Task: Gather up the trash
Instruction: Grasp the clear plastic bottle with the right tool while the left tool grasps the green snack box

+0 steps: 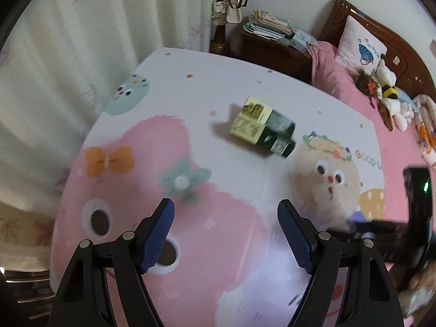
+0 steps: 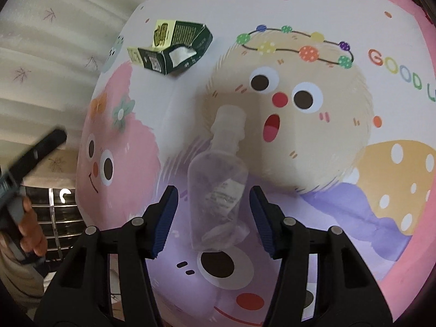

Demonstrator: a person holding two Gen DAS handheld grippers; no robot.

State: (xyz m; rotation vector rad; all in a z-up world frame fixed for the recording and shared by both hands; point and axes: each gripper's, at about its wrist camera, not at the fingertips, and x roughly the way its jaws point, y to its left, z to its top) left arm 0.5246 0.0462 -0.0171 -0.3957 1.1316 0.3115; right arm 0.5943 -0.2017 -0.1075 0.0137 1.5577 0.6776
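We see right gripper jaws spread, straddling clear plastic bottle lying on cartoon-print table, pads not touching. Left gripper jaws released, empty, above table. Green-yellow carton lies farther off.

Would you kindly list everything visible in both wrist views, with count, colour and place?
carton: one, green and pale yellow, opened, lying on the cartoon-print table.
plastic bottle: one, clear, lying between the right jaws, not gripped.
table: one, white with pink cartoon print.
curtain: cream, behind the table.
nightstand: one, dark wood, stacked with papers.
bed: pink bedding, pillow, soft toys.
left gripper: black, blue pads, open.
right gripper: black, blue pads, open.
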